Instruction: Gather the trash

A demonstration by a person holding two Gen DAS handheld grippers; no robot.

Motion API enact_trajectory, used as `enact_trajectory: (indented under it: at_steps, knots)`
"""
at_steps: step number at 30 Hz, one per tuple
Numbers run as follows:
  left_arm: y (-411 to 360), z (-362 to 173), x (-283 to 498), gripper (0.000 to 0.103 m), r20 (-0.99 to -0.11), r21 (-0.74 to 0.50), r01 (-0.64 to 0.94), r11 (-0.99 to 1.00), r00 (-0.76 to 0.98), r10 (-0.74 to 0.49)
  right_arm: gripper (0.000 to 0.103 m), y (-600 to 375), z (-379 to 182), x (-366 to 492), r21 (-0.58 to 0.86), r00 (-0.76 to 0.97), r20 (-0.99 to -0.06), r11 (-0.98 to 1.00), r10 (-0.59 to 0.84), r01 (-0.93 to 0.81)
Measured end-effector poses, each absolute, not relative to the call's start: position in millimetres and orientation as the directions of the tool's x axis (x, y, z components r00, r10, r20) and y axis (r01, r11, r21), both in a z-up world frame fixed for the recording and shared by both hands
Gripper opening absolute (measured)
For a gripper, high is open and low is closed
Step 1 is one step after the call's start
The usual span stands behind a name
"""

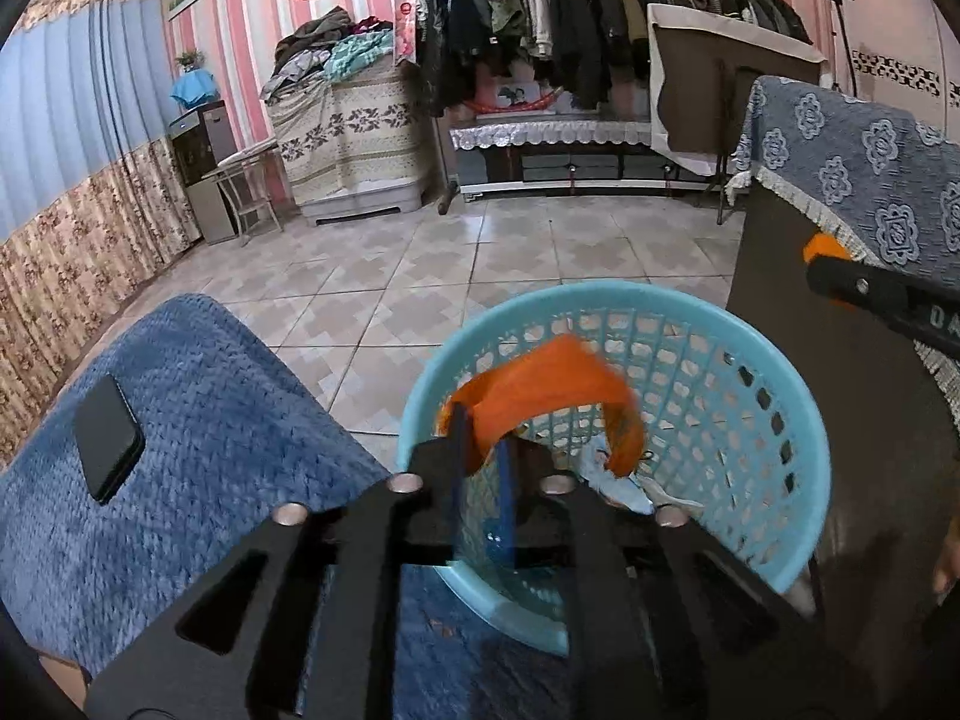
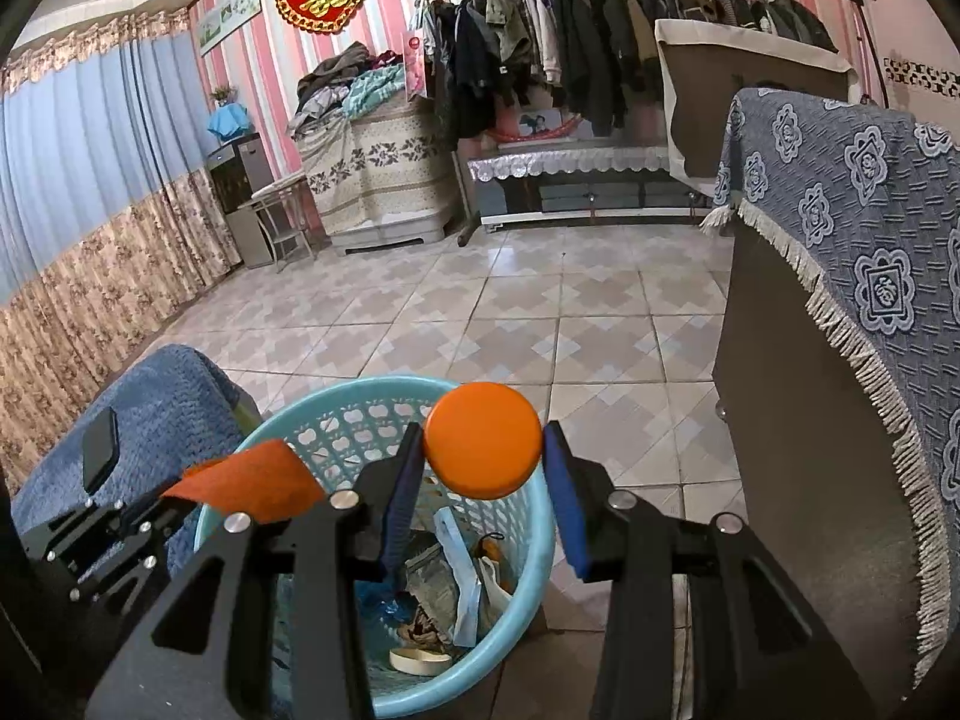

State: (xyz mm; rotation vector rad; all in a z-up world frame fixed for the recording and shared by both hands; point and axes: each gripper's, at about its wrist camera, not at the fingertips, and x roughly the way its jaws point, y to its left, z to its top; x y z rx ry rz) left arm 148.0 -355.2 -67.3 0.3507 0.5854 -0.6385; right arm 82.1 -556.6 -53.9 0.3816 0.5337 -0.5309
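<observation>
The left claw (image 1: 480, 456), jaws slightly parted, lets an orange paper scrap (image 1: 540, 396) sag over the light blue plastic mesh basket (image 1: 750, 420); the right claw (image 2: 483, 462) pinches an orange round disc (image 2: 483, 447) above the rim, which could bounce out onto the floor

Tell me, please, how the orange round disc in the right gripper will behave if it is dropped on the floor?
The orange disc looks rigid and smooth, so it probably bounces little. Its round edge suggests it may roll. It seems light, since the right gripper holds it by the edges.
</observation>
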Motion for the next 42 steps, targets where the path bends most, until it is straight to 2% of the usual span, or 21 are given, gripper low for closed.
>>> enact_trajectory:
  at_steps: [1,3,9,12,17,23,25,26,29,30,31,34,35,42]
  knots:
    - [-354,-66,150,0.032,-0.605,0.128,0.641,0.757,0.655,-0.452,0.040,-557,-55,83,0.207,0.734,-0.569,0.798,-0.372,0.565]
    - [-351,-63,153,0.064,-0.585,0.138,0.618,0.774,0.681,-0.440,0.040,-556,-57,85,0.213,0.735,-0.572,0.799,-0.364,0.562]
    - [-335,-53,160,0.087,-0.551,0.133,0.578,0.805,0.718,-0.425,0.040,-550,-62,98,0.205,0.733,-0.586,0.812,-0.346,0.547]
    - [-320,-46,162,0.094,-0.528,0.126,0.547,0.828,0.743,-0.411,0.040,-546,-64,105,0.212,0.737,-0.589,0.817,-0.331,0.536]
    - [-288,-35,168,0.097,-0.512,0.065,0.487,0.871,0.765,-0.390,0.041,-533,-74,123,0.213,0.738,-0.602,0.830,-0.304,0.515]
    - [-255,-21,171,0.098,-0.488,0.052,0.412,0.910,0.805,-0.337,0.042,-523,-81,136,0.215,0.737,-0.608,0.832,-0.296,0.511]
    - [-247,-18,172,0.098,-0.488,0.047,0.396,0.917,0.810,-0.325,0.057,-520,-85,139,0.226,0.742,-0.603,0.830,-0.292,0.510]
    - [-244,-16,172,0.098,-0.486,0.042,0.388,0.921,0.813,-0.321,0.071,-519,-86,140,0.220,0.739,-0.602,0.828,-0.301,0.516]
    - [-233,-13,170,0.098,-0.487,0.033,0.364,0.931,0.819,-0.303,0.078,-513,-89,144,0.184,0.722,-0.608,0.826,-0.331,0.533]
    - [-230,-12,170,0.098,-0.486,0.036,0.356,0.934,0.823,-0.294,0.085,-512,-89,145,0.176,0.717,-0.611,0.825,-0.337,0.538]
    - [-226,-11,167,0.098,-0.482,0.040,0.344,0.938,0.829,-0.283,0.088,-511,-89,146,0.170,0.714,-0.610,0.823,-0.343,0.542]
    - [-213,-8,161,0.098,-0.473,0.048,0.316,0.948,0.843,-0.257,0.092,-508,-88,146,0.153,0.710,-0.608,0.825,-0.356,0.545]
    - [-208,-7,159,0.098,-0.473,0.046,0.310,0.950,0.844,-0.253,0.097,-506,-87,146,0.144,0.708,-0.607,0.826,-0.361,0.546]
    - [-172,-5,139,0.098,-0.481,0.013,0.281,0.960,0.843,-0.240,0.099,-489,-84,141,0.096,0.713,-0.598,0.850,-0.367,0.518]
